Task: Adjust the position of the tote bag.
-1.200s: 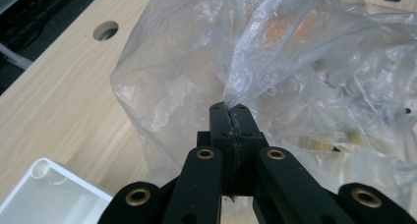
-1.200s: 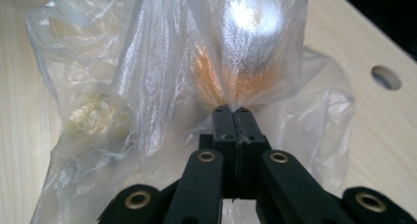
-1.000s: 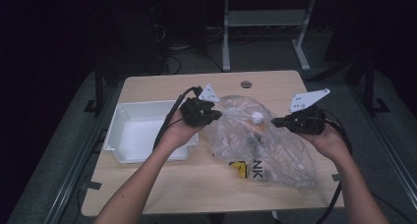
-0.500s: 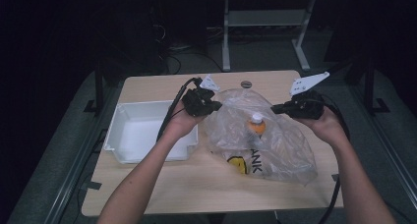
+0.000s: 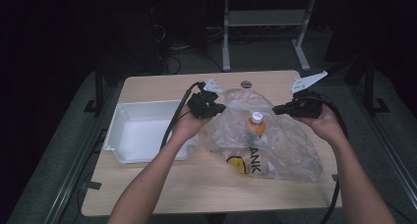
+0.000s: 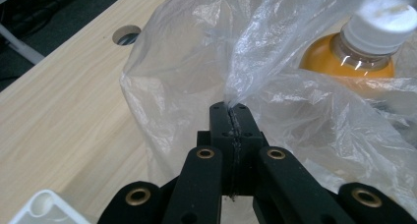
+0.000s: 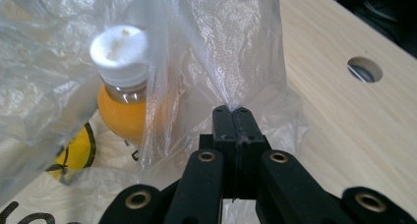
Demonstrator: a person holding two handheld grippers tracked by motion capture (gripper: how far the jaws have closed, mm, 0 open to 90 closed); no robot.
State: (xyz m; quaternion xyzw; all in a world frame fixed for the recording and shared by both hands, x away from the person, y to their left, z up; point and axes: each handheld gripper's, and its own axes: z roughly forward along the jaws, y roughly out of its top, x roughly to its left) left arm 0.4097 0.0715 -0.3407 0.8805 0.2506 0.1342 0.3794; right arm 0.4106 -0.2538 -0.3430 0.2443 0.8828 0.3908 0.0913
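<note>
Plastic bag (image 5: 275, 140) — rim pinched both sides, table (image 5: 157, 86)

high view looks down on the table (image 5: 196, 184); both gripper views sit close, sharing the bottle (image 6: 351, 57) inside the bag (image 7: 236, 47).

Dim surroundings, brightly lit tabletop

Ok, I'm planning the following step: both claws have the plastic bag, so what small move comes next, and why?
Probably draw the two claws a little further apart to widen the bag's mouth. The left claw and right claw are each shut on an edge of the clear plastic bag, and the orange bottle stands upright inside between them, its white cap near the opening.
</note>
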